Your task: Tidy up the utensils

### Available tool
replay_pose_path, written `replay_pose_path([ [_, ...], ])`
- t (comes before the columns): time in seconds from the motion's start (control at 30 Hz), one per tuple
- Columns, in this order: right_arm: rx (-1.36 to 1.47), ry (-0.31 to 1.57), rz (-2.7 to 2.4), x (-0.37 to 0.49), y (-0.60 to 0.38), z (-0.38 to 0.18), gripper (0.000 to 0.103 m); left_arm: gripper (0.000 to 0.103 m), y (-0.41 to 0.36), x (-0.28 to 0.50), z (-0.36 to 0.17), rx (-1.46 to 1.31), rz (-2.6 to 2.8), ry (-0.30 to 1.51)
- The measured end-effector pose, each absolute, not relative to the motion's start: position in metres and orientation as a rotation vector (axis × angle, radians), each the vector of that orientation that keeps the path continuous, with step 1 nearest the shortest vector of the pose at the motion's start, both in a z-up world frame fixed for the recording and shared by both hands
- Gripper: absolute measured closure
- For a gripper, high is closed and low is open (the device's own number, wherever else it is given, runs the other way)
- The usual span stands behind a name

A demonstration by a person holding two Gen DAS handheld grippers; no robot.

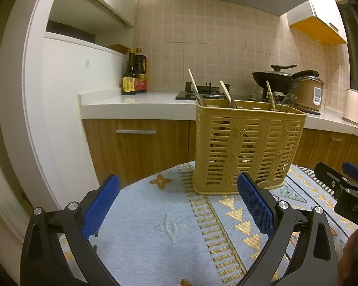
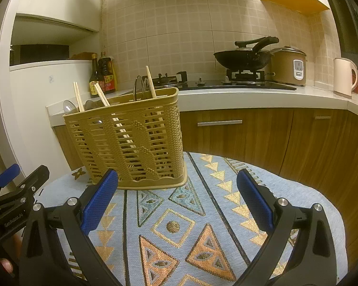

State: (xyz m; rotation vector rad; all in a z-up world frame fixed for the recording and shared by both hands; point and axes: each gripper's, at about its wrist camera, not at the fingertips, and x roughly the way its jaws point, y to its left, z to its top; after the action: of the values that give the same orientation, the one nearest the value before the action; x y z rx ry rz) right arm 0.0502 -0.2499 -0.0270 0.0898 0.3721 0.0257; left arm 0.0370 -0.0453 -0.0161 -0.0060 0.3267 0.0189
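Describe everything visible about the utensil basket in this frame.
The basket is a tan, plastic-looking caddy with slatted, woven-pattern walls and a solid foot. It stands upright on the patterned tablecloth, dividers splitting its top into compartments. Wooden chopsticks lean out of it, with spoons and dark utensil handles beside them. Neither the left gripper nor the right gripper touches it; both are open and empty, short of its base.

A home kitchen: a gas stove (image 2: 241,81) is set into a white counter (image 2: 250,99), a black wok (image 2: 241,59) on it, a rice cooker (image 2: 290,65) just beside it, sauce bottles (image 2: 102,75) further along, wooden cabinets (image 2: 250,133) below.
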Motion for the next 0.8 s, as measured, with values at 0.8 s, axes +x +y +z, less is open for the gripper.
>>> replay_pose_path([
  [0.8, 0.084, 0.361, 0.018, 0.0484, -0.2496, -0.0271, 0.008, 0.008, -0.0501, 0.0360, -0.0146, 0.010, 0.012, 0.334],
])
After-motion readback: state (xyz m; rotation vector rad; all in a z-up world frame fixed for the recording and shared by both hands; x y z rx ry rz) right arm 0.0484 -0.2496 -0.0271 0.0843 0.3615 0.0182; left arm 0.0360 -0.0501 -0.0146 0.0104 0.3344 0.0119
